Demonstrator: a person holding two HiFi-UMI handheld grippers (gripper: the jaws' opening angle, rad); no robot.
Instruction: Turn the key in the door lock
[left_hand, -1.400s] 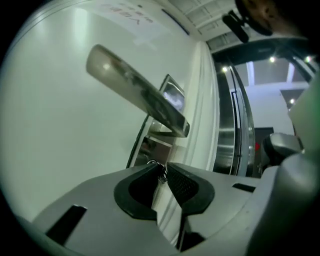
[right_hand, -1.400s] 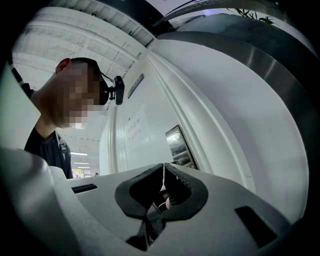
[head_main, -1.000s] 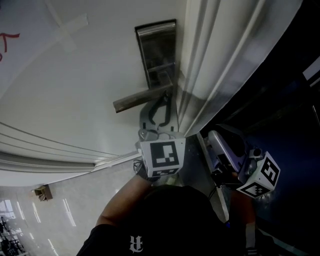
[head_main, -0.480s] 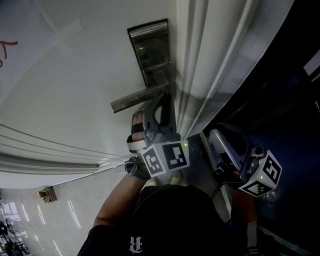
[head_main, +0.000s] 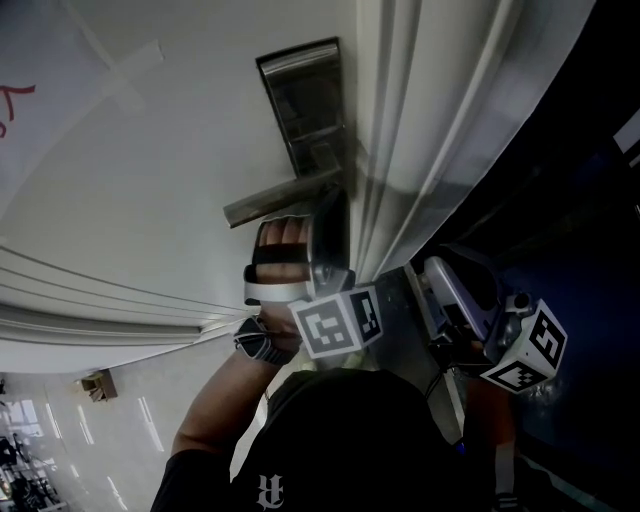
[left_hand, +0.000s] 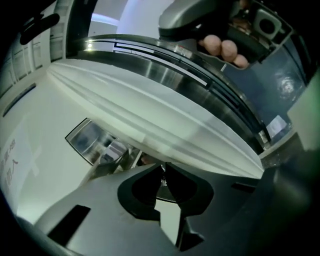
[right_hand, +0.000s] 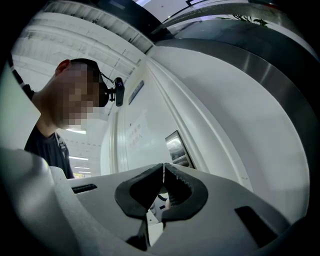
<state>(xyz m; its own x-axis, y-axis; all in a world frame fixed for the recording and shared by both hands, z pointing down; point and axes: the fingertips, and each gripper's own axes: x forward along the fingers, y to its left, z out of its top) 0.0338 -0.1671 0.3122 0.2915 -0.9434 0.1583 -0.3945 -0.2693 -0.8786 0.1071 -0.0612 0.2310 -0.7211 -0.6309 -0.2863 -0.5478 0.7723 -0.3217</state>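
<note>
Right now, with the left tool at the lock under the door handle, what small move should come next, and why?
Probably roll the left tool about its own axis to turn the key. Its jaws have just been closing and now pinch a small shiny piece, seemingly that key, below the lever handle.

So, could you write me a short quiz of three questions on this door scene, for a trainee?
1. True or false: the right gripper grips the lever handle.
2. The left gripper sits: A) above the lever handle, B) below it, C) far from it.
3. What is between the left gripper's tips?
Key: 1 false, it is shut on nothing, away from the handle. 2 B. 3 A small metal piece, apparently the key; the jaws have just been closing on it.
</note>
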